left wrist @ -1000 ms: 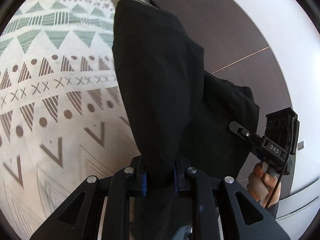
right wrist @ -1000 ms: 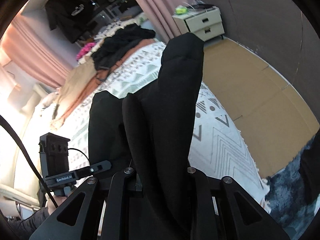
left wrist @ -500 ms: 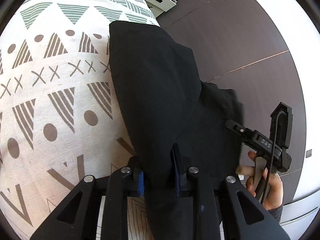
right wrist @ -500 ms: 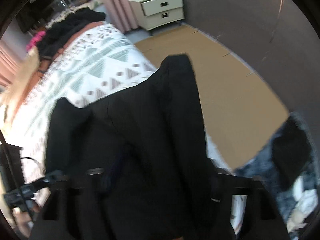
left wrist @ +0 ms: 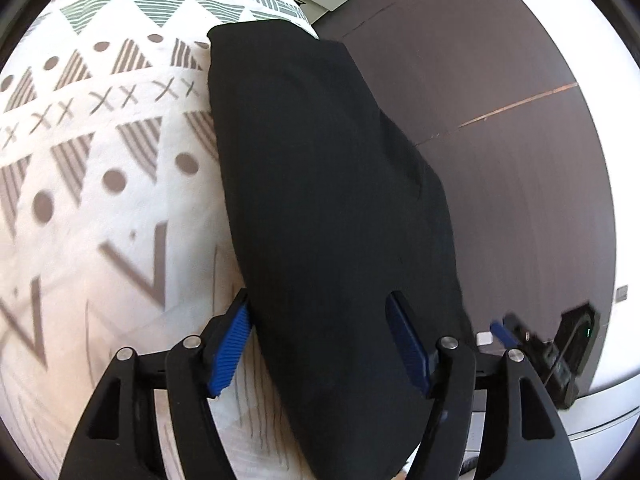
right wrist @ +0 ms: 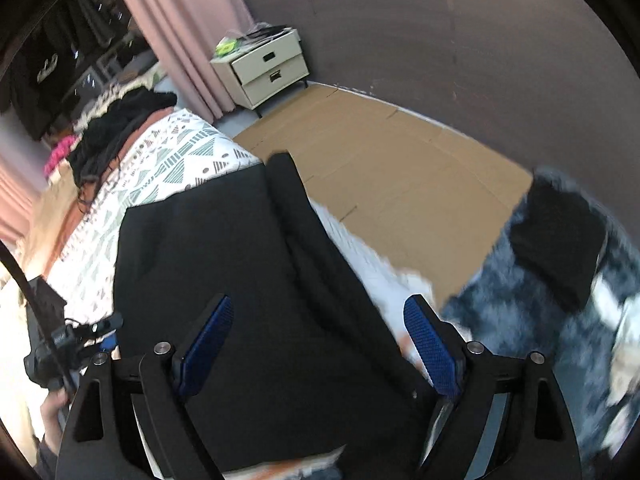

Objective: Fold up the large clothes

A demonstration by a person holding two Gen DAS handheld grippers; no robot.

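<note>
A black garment (left wrist: 328,200) lies folded in a long band along the edge of the patterned bedspread (left wrist: 100,200). My left gripper (left wrist: 320,300) hovers low over its near end. Its jaws are opening, the cloth lies between them, and the blue pads (left wrist: 232,344) stand off it. In the right wrist view the same garment (right wrist: 240,260) spreads flat on the bed, a narrow fold running up its right side. My right gripper (right wrist: 318,300) is open above it and its pads (right wrist: 432,348) grip nothing. Each gripper shows at the edge of the other's view: the right gripper (left wrist: 552,344) and the left gripper (right wrist: 68,340).
A cream two-drawer nightstand (right wrist: 264,68) stands by a pink curtain (right wrist: 180,40). A heap of clothes (right wrist: 116,128) sits further up the bed. Brown cardboard (right wrist: 400,184) covers the floor, with a shaggy blue-grey rug (right wrist: 540,320) and a black item (right wrist: 560,248) on it.
Both grippers were shut on the raised black garment. Both have opened and the cloth now lies on the bed. The right gripper swung sideways, and the left one sank lower.
</note>
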